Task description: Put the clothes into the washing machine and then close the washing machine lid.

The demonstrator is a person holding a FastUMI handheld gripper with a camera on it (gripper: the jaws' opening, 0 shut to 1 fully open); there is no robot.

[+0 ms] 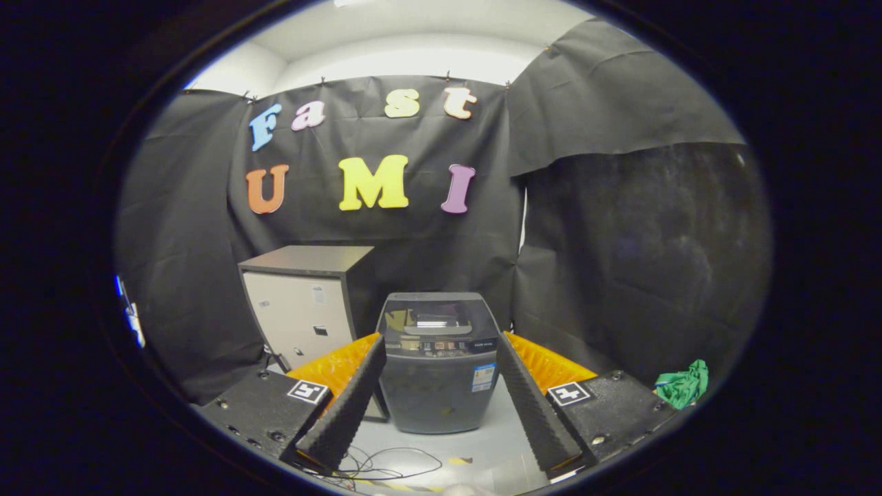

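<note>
A: So, how do the jaws [441,406] stand?

B: Wide apart, gripping nothing. Both fingers [348,406] slant outward with a broad gap between them.

A: What sits in that gap?

B: The washer [438,362], well ahead of the fingertips and framed between them. It stands upright on the pale floor [482,441], and its lid [435,317] lies flat on top, down.

A: And the clothes?

B: A crumpled green cloth [683,386] lies off to the right, past the right finger, low against the black wall [620,275]. It is well apart from the washer and untouched by the jaws.

A: Anything else near the washer?

B: A cabinet [303,317] just to its left, taller, with a pale door and a dark top. It stands against the wall too, beyond the left finger.

A: And nearer in?

B: Some thin dark cables [386,465] loop over the floor beneath the jaws, short of the washer. A small yellow-and-dark mark [462,460] lies on the floor beside them.
</note>
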